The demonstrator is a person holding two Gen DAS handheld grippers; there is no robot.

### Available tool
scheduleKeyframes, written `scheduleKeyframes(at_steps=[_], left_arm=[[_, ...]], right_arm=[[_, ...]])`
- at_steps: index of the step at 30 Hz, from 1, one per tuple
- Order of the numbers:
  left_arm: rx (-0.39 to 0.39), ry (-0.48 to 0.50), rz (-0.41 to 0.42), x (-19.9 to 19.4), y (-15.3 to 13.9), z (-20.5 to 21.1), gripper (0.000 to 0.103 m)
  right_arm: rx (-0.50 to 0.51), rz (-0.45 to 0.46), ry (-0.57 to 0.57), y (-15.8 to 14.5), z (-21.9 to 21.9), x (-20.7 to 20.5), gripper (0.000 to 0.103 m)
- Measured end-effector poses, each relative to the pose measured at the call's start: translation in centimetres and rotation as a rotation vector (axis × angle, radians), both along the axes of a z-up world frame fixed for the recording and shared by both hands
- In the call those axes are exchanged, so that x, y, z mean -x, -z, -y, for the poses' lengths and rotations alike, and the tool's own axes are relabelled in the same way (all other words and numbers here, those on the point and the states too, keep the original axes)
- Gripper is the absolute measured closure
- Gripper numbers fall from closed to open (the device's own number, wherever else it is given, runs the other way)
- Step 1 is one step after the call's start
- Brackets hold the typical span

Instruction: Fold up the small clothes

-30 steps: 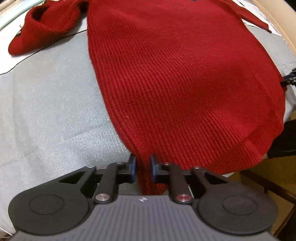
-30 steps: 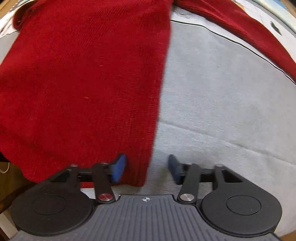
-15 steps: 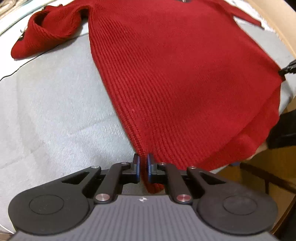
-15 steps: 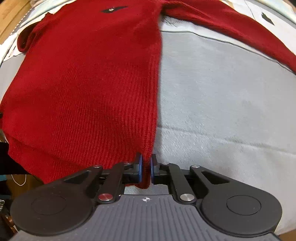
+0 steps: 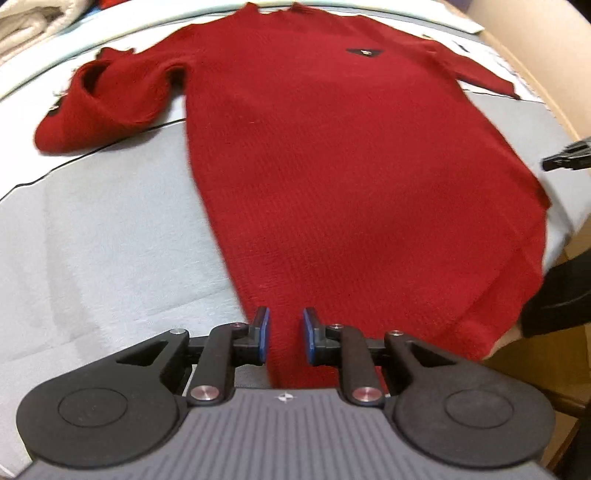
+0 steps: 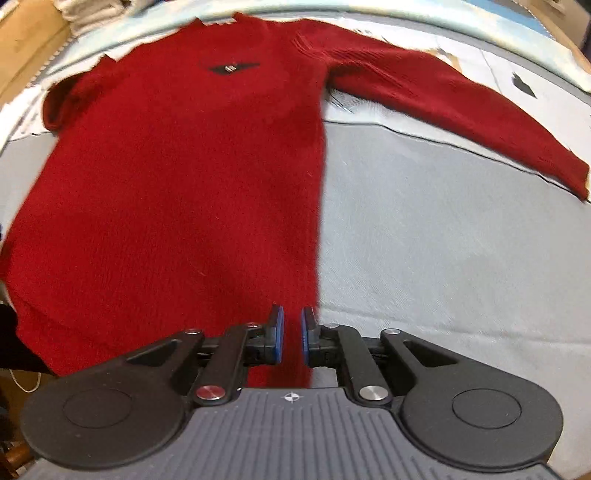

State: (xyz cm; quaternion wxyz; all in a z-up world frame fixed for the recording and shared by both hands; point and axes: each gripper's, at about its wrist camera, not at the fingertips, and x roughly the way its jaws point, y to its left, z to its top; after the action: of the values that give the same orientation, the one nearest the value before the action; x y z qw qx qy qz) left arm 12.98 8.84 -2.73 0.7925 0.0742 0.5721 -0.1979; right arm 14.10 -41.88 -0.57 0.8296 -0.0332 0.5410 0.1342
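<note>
A red knitted sweater [image 5: 332, 166] lies front up on a grey cloth-covered surface [image 5: 92, 240], with a small black badge [image 5: 364, 52] on its chest. In the left wrist view its one sleeve [image 5: 103, 107] is crumpled at the far left. My left gripper [image 5: 284, 339] is at the hem's left corner. Its jaws are opening, and the fabric sits loose in the widened gap. In the right wrist view the sweater [image 6: 184, 184] has its other sleeve [image 6: 461, 107] stretched out to the right. My right gripper [image 6: 291, 336] is at the hem's right corner, its jaws opening slightly but the pads still pressing the knit.
White folded cloth [image 5: 29, 26] lies at the far back. The surface's near-right edge drops off beside a dark object [image 5: 557, 295], and the hem hangs over it there. A wooden panel [image 6: 22, 44] stands at the far left. Bare grey cover [image 6: 443, 240] spreads right of the sweater.
Both grippers closed on the hem corners and rose, so more of the sweater shows. Since half a second ago the left jaws have spread visibly wider; the right gap barely differs.
</note>
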Motion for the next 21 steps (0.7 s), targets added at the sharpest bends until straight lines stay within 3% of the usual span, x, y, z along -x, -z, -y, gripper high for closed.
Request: scheduleKeyframes(at_steps=[3,5,7,10,13,21], left_arm=[[-0.049,0.053,-0.067,0.1,1.5,1.1,0.055],[-0.147,0.088,-0.130,0.4,3.4,1.6,0.055],[-0.181,0.096,-0.134,0.4,3.7,1.7,0.053],[-0.111,0.040,-0.069,0.0,1.7,1.2,0.053],[-0.039,-0.035,-0.005,-0.2,-0.2,0.4,0.050],[-0.023,-0.134,0.130,-2.1,-2.6,0.7,0.045]], right_arm=[[0.050,-0.044,-0.040,1.1,-0.9,-0.4,0.089],[0.121,-0.091,-0.069,2.7,-1.6,-0.8,0.089],[0.177,-0.130,-0.083,4.0,-2.0,-0.9,0.089],[0.175,-0.118,-0.066,3.6,-1.8,-1.4,0.089],[0.136,-0.048,-0.021,2.1,-1.4,-1.5,0.089],[0.061,0.165,0.056,-2.6,-1.9,-2.2,0.089]])
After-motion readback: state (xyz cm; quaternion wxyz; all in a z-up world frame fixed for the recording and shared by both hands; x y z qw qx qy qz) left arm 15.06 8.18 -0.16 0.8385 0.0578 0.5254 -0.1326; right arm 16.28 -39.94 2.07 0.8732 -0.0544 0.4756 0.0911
